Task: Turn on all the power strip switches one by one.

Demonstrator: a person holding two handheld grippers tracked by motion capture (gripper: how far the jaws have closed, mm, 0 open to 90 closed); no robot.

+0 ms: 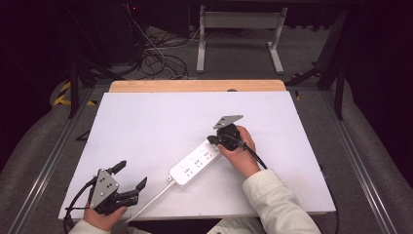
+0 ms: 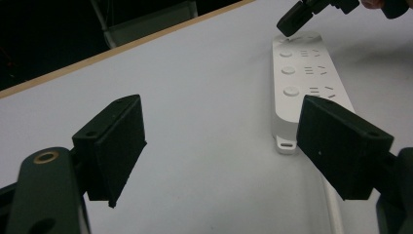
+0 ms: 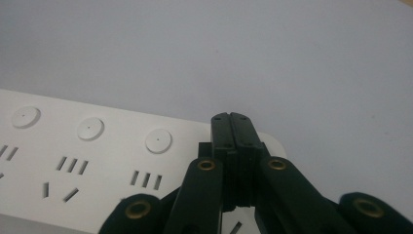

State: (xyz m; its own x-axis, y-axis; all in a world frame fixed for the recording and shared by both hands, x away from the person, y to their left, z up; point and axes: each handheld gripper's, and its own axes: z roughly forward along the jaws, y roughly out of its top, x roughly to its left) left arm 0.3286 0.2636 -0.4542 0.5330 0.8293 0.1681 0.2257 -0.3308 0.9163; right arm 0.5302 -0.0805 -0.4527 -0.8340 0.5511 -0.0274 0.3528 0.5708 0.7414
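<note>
- A white power strip (image 1: 196,162) lies flat on the white counter (image 1: 146,126), set at a slant, its socket face up; it sits toward the person's side of the counter.
- A white cable (image 1: 151,202) leaves the strip's nearer end and runs off toward the counter's near edge.
- In the right gripper view the strip (image 3: 97,161) shows three round buttons in a row, each with a group of socket slots beside it.
- The right gripper (image 1: 214,140), in the person's right hand (image 1: 241,151), is over the strip's far end, pointing down at it.
- Its fingers (image 3: 225,141) are pressed together with nothing between them; their tips (image 3: 233,119) are above the strip's end, just past the last button. Whether they touch the strip I cannot tell.
- The left gripper view sees the same closed tips (image 2: 292,22) at the strip's (image 2: 304,83) far end.
- The left gripper (image 1: 130,175), in the left hand (image 1: 104,217), is well apart from the strip, off its cable end by the counter's near left corner.
- Its fingers (image 2: 117,146) stand wide apart and empty, above bare counter, aimed toward the strip.
</note>
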